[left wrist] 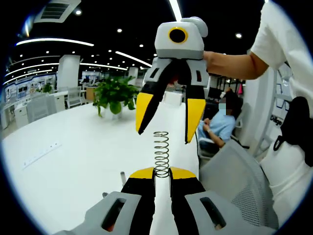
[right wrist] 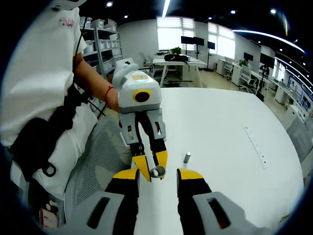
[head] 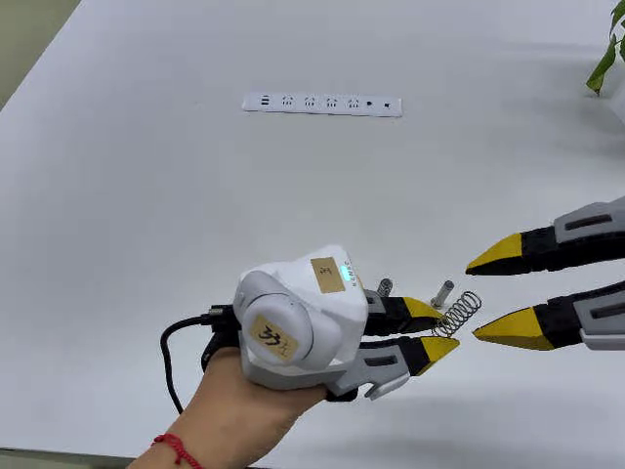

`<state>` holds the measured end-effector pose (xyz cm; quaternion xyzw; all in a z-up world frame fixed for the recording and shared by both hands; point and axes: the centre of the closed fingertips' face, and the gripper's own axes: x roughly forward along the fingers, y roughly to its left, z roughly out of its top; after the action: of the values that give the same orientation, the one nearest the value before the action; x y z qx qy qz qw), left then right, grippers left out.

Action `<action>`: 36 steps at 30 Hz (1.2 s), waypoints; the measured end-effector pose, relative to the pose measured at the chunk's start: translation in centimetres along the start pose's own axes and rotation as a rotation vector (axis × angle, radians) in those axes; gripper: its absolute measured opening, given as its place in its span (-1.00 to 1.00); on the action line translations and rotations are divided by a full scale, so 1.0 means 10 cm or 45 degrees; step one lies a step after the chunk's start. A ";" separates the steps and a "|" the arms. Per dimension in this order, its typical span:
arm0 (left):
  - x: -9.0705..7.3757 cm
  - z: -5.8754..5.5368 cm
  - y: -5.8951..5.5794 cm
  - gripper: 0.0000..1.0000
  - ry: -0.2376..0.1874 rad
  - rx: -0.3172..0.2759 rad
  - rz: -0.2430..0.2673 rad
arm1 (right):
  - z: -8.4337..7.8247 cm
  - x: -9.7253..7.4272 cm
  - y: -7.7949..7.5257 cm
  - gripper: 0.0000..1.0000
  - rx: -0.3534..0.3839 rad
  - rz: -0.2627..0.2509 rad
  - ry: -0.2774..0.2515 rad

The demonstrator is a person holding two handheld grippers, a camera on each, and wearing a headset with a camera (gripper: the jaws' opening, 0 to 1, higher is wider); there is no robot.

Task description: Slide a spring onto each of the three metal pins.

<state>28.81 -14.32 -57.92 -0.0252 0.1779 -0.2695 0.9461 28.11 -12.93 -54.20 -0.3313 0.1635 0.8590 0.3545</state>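
Above the counter [head: 146,195], the left claw [head: 447,327] is clenched and the right claw [head: 471,301], facing it, is released. A pin [head: 384,286] and a second pin [head: 442,292] just behind the left claw's tips stand bare, so likely none is fitted yet. The spring [head: 457,313], gripped by one end in the left claw, runs lengthwise straight out from its tips, free end pointing into the right claw's gap.

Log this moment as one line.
left gripper: shut on spring | right gripper: open, facing spring | pin: on table, bare

Open-plan office, desks [right wrist: 177,61], monitors [right wrist: 188,40], potted plant [left wrist: 113,96]
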 end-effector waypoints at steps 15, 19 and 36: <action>0.01 0.00 -0.02 -0.79 -0.024 -0.011 -0.010 | -0.10 0.21 0.10 -0.59 -0.229 0.218 0.303; 0.01 0.00 -0.01 -0.79 -0.029 -0.013 -0.009 | -0.12 0.21 0.10 -0.63 -0.248 0.236 0.336; -0.01 -0.02 -0.01 -0.79 -0.037 -0.011 -0.012 | -0.12 0.22 0.11 -0.76 -0.265 0.259 0.367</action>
<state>28.62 -14.38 -58.08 -0.0339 0.1652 -0.2727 0.9472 26.71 -13.15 -56.51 -0.4673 0.1554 0.8464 0.2026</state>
